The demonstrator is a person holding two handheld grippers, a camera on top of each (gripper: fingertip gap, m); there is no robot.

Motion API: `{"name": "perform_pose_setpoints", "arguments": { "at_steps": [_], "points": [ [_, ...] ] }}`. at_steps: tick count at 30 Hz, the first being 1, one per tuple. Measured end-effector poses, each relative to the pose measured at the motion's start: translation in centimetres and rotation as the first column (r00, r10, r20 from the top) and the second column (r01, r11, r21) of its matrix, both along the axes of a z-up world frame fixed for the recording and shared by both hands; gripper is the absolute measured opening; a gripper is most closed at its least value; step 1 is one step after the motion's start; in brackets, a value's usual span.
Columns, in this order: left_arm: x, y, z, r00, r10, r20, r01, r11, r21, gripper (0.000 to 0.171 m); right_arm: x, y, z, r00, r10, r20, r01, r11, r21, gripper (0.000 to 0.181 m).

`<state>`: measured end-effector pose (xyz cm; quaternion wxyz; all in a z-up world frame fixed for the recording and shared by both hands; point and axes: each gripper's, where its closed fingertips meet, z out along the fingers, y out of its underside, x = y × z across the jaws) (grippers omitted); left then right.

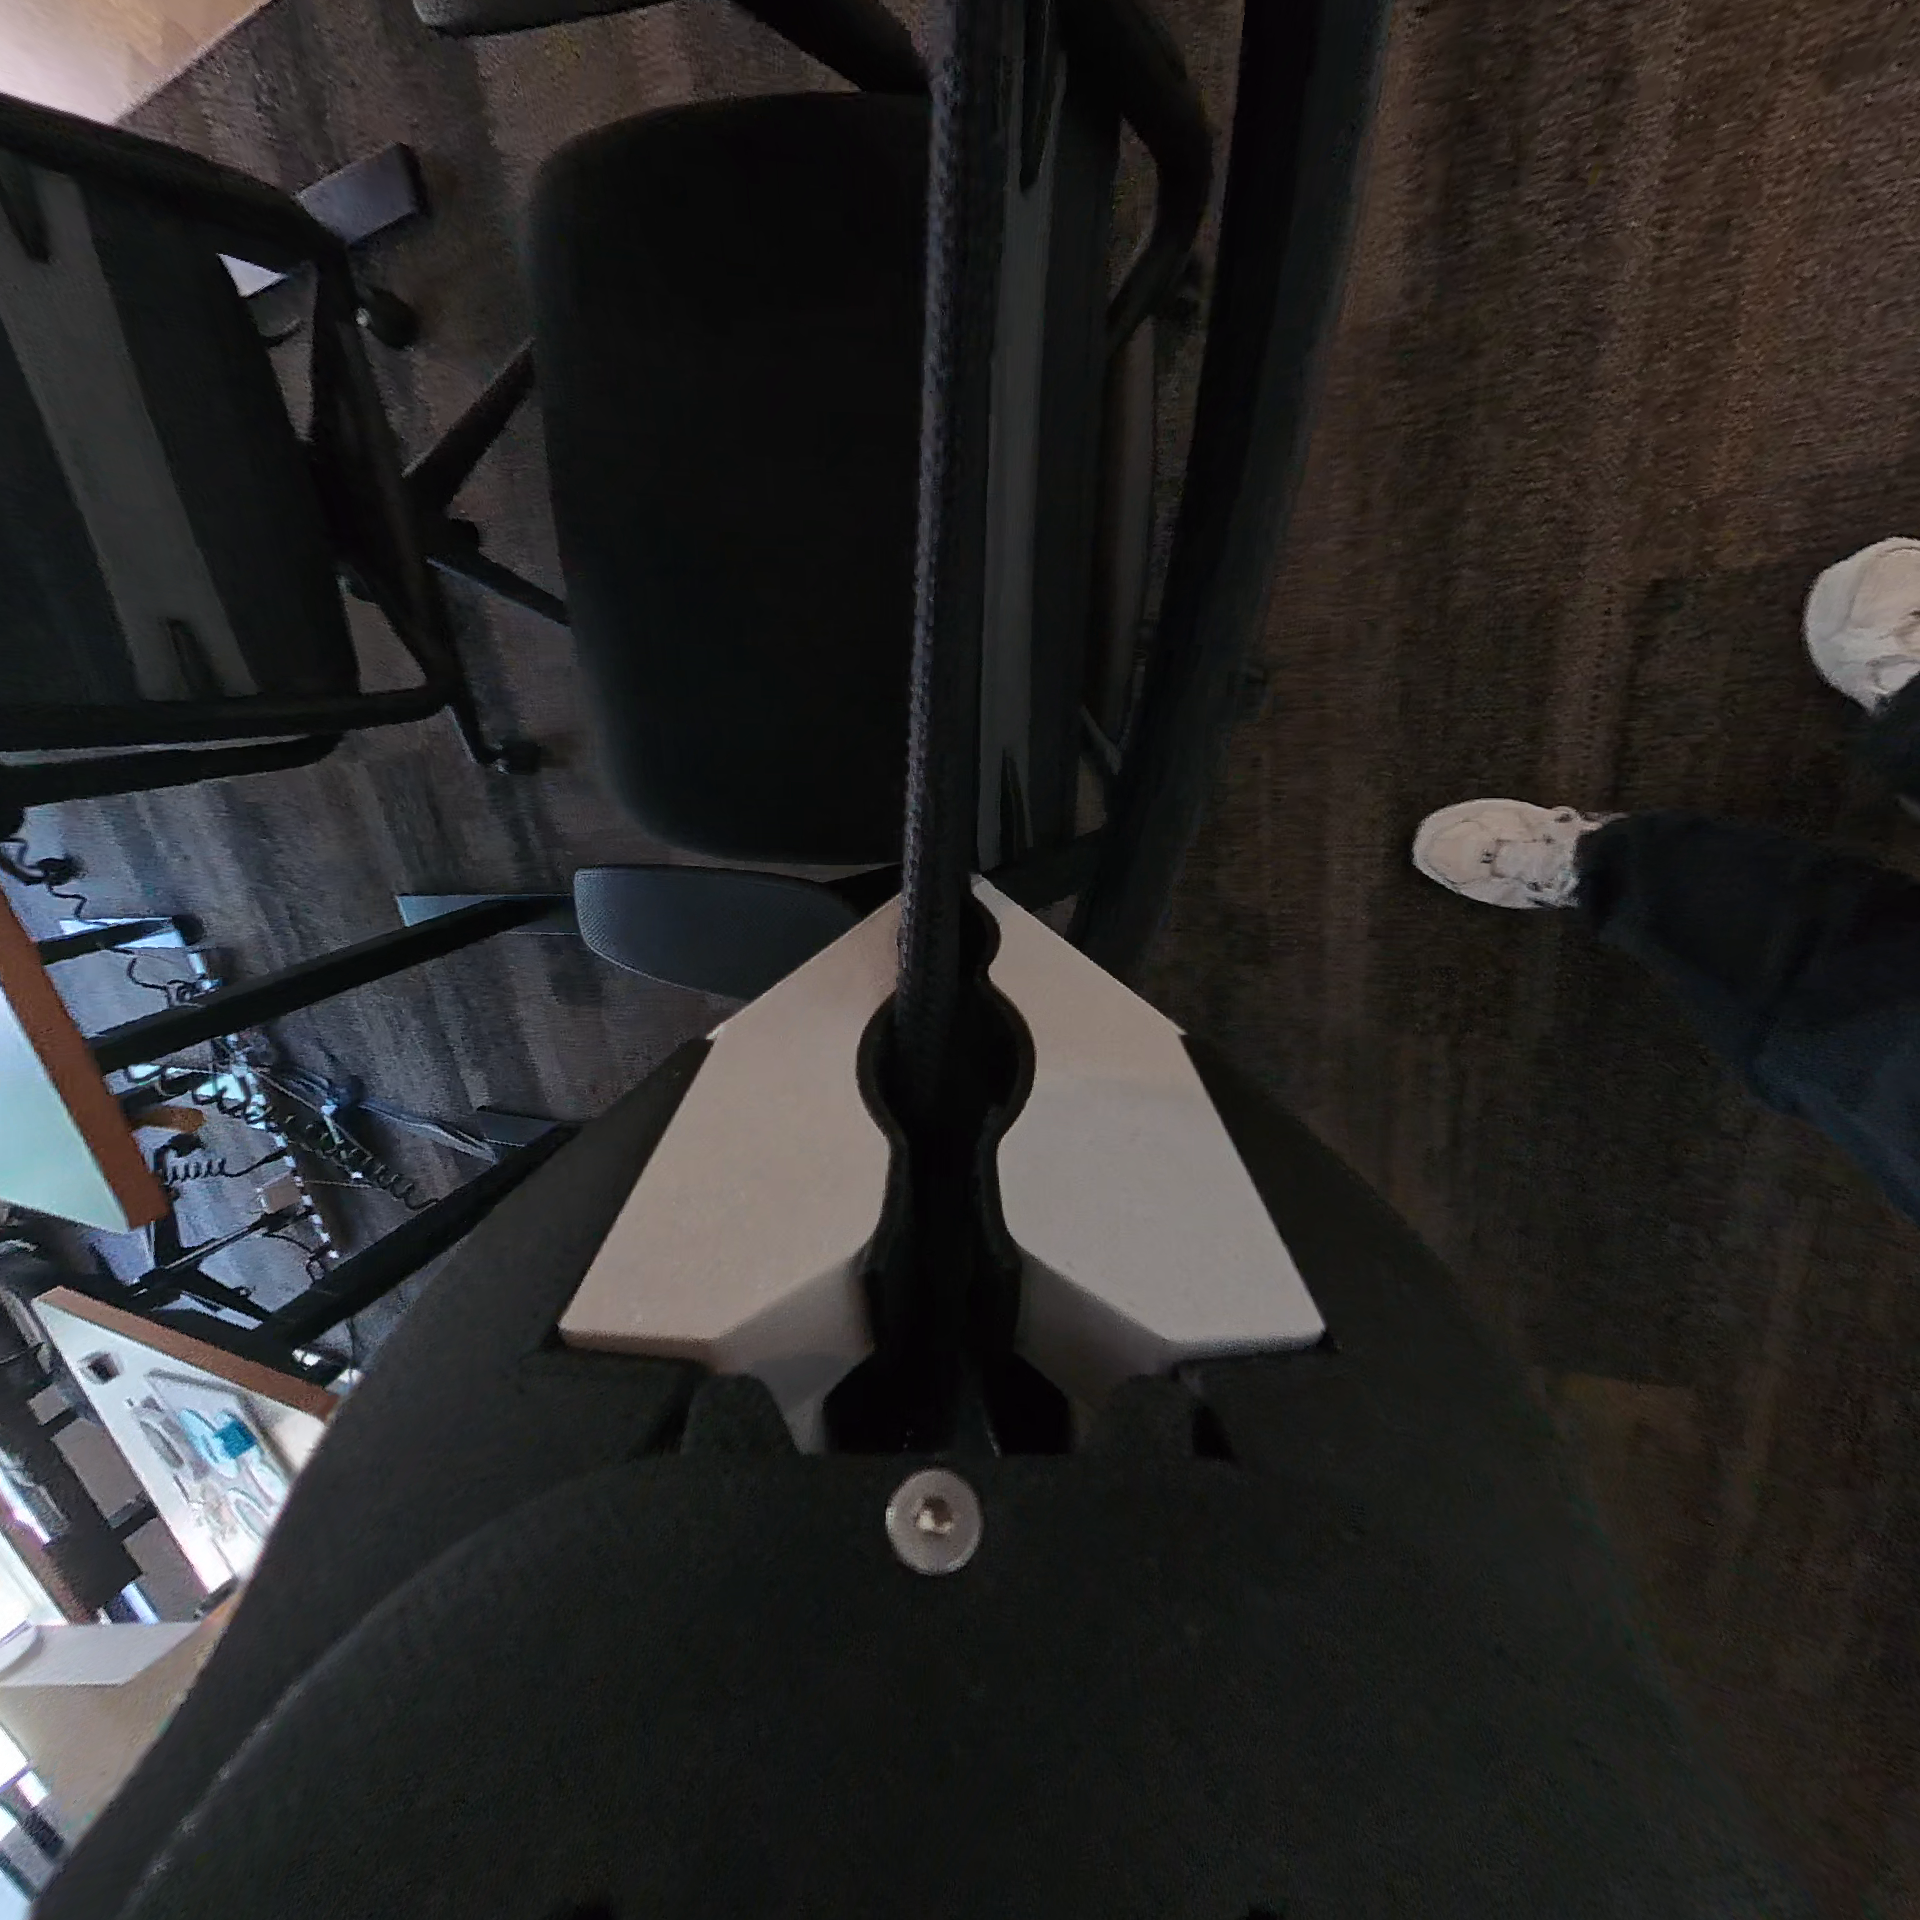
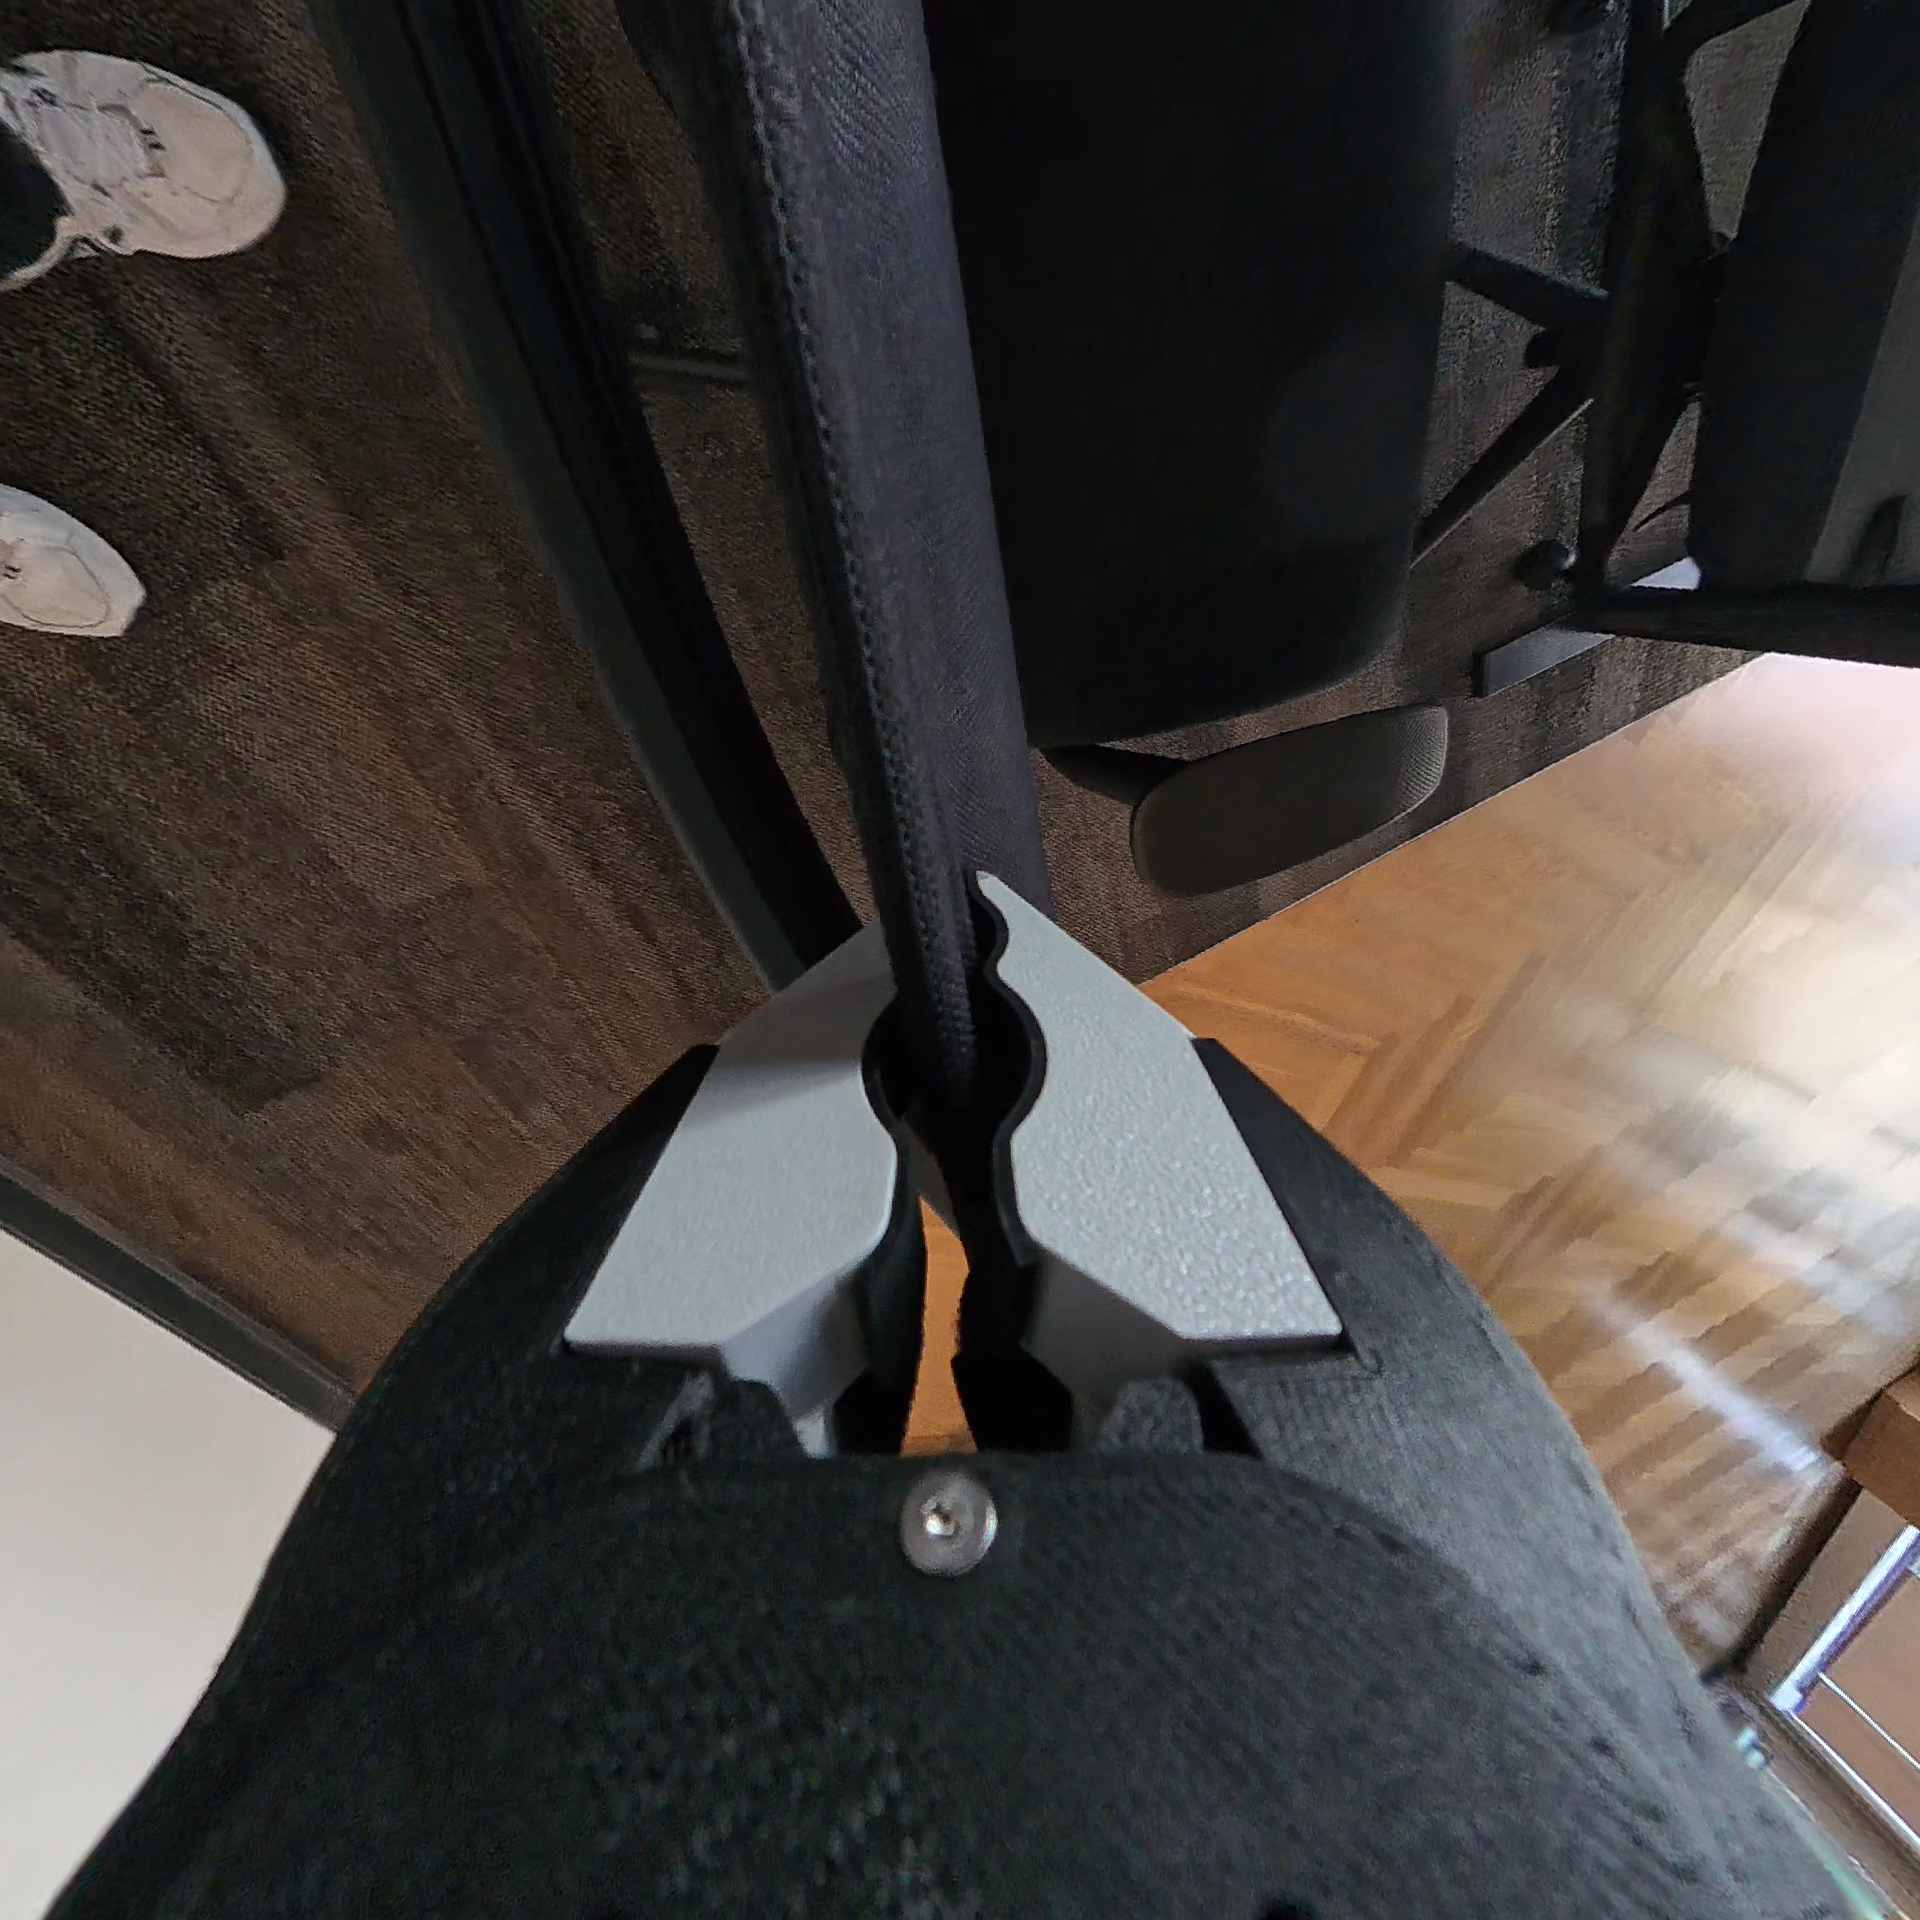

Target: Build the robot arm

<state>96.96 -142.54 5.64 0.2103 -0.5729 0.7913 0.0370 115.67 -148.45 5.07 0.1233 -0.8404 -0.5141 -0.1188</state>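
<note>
Both views look down at the floor. My left gripper [image 1: 940, 920] is shut on the thick stitched edge of a dark cloth [image 1: 940, 499], which runs taut from between its grey fingers [image 1: 758, 1132] up out of the view. My right gripper [image 2: 940, 920] is shut on the dark cloth [image 2: 894, 468] too. Here a wider strip with a sewn hem shows, pinched between the grey fingers [image 2: 1132, 1164]. How the cloth runs between the two grippers is hidden.
Below are black office chairs [image 1: 727, 468] [image 2: 1195, 364] on dark carpet [image 1: 1507, 416]. A person's white shoes [image 1: 1496, 852] [image 2: 156, 156] stand on the carpet beside them. Wooden floor [image 2: 1558, 987] lies to the right, and desks with cables [image 1: 73, 1091] to the left.
</note>
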Motion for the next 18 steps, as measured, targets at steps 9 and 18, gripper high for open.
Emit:
{"name": "perform_pose_setpoints", "arguments": {
  "at_steps": [9,18],
  "points": [
    [-6.6,-19.6,-0.5,0.995,-0.014,-0.098,0.0,0.99,-0.144,0.0,-6.3,-19.1,0.1,0.992,-0.116,-0.055,0.116,0.993,-0.001,0.001],
    [-12.9,-39.9,-0.6,0.926,-0.315,-0.209,0.215,0.893,-0.395,0.0,-9.6,-38.7,2.1,0.839,-0.544,0.007,0.539,0.833,0.121,0.05]
  ]
}}
